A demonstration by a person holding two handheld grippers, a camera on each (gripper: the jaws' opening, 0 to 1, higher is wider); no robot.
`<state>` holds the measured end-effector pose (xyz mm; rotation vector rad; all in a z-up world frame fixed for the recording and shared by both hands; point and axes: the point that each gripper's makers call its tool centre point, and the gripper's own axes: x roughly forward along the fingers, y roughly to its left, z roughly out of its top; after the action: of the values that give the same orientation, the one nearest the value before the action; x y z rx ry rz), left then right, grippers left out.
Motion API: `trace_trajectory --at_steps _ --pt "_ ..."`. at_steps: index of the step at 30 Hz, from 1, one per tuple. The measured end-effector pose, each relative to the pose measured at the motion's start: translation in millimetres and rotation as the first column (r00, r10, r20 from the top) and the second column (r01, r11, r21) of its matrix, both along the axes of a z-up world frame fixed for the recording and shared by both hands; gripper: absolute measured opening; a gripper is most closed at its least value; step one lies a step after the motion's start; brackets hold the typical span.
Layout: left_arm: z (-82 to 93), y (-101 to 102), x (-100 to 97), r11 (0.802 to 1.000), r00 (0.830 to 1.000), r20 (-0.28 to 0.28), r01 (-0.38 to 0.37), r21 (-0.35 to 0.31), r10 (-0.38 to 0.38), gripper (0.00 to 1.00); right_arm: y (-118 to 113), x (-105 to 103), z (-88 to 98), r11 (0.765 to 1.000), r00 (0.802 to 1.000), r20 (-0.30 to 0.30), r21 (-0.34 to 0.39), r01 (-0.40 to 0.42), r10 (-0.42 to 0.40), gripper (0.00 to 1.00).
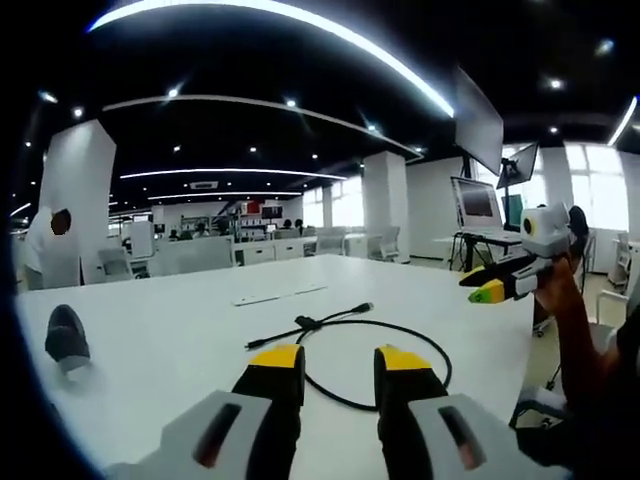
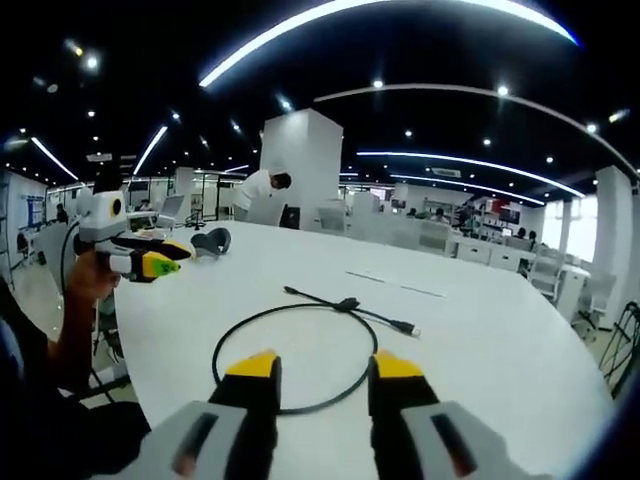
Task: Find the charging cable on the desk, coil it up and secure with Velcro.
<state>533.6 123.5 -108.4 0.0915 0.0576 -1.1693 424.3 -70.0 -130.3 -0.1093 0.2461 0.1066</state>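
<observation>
A black charging cable [image 1: 335, 317] lies loose on the white desk [image 1: 170, 320], one wide loop with two ends crossing under a small dark Velcro strap [image 1: 308, 322]. My left gripper [image 1: 338, 360] stands open just short of the loop, nothing between its yellow-tipped jaws. The right gripper [image 1: 492, 288] hovers off the desk's right edge, held by a hand. In the right gripper view the same cable [image 2: 315, 298] and its strap [image 2: 347, 303] lie ahead of my open right gripper [image 2: 325, 368]. The left gripper [image 2: 150, 264] hangs at the left beyond the desk [image 2: 480, 340].
A dark rounded object [image 1: 67, 338] rests on the desk's far side, also seen as the dark object [image 2: 212, 240]. Monitors on stands [image 1: 478, 205] are beyond the desk. A person in white [image 2: 262, 190] bends by a pillar. Rows of office desks fill the background.
</observation>
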Motion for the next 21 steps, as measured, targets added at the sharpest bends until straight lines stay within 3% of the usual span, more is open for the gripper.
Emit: trace_trajectory --at_steps 21 --pt "-4.4 -1.2 0.1 1.000 1.000 -0.014 0.015 0.004 -0.015 0.28 0.4 -4.4 0.2 1.000 1.000 0.002 -0.007 0.011 -0.011 0.36"
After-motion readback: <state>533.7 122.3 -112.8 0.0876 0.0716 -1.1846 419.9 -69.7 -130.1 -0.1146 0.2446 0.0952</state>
